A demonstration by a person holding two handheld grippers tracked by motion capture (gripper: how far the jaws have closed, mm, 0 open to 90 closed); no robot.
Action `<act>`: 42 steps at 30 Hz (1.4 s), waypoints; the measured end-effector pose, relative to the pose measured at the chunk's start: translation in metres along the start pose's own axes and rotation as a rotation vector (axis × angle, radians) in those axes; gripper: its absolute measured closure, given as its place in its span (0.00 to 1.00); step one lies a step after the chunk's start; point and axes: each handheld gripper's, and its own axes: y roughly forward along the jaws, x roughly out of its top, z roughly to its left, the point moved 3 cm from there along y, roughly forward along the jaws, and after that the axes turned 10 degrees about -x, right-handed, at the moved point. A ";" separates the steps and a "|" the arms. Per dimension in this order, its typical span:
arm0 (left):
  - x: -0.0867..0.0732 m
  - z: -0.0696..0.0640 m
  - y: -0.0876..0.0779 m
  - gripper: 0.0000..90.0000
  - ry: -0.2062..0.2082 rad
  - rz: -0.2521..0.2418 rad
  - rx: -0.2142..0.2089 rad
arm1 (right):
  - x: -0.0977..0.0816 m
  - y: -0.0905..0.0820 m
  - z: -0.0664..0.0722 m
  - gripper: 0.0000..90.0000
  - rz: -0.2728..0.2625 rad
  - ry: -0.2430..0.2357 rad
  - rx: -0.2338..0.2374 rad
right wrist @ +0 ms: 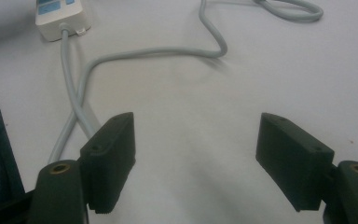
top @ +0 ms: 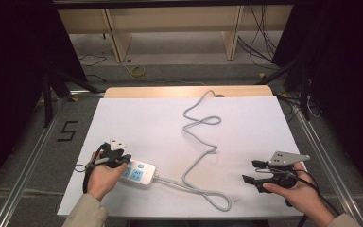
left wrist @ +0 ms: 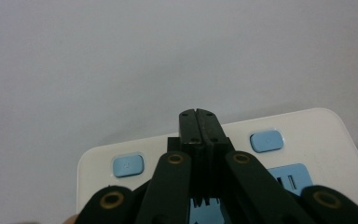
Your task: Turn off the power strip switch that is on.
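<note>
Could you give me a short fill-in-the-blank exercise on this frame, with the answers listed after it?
1. The left gripper hangs over the white power strip with its jaws ____.
2. The right gripper has its jaws ____, with nothing between them.
3. The switch buttons on the strip are light ____.
4. The grey cable runs from the strip toward the table's ____ edge.

Missing words: shut; open; blue; far
</note>
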 end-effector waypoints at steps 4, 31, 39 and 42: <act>0.001 0.001 0.002 1.00 0.001 0.009 0.001 | 0.000 0.000 0.000 0.32 0.000 0.001 -0.001; -0.001 0.001 0.007 1.00 0.020 0.059 -0.006 | 0.000 0.000 -0.001 0.32 -0.003 0.001 -0.005; 0.001 0.000 0.008 1.00 0.030 0.074 0.000 | 0.000 0.000 -0.001 0.32 -0.004 0.003 -0.005; 0.002 -0.001 0.008 1.00 0.032 0.090 0.006 | 0.000 0.000 -0.001 0.32 -0.004 0.003 -0.007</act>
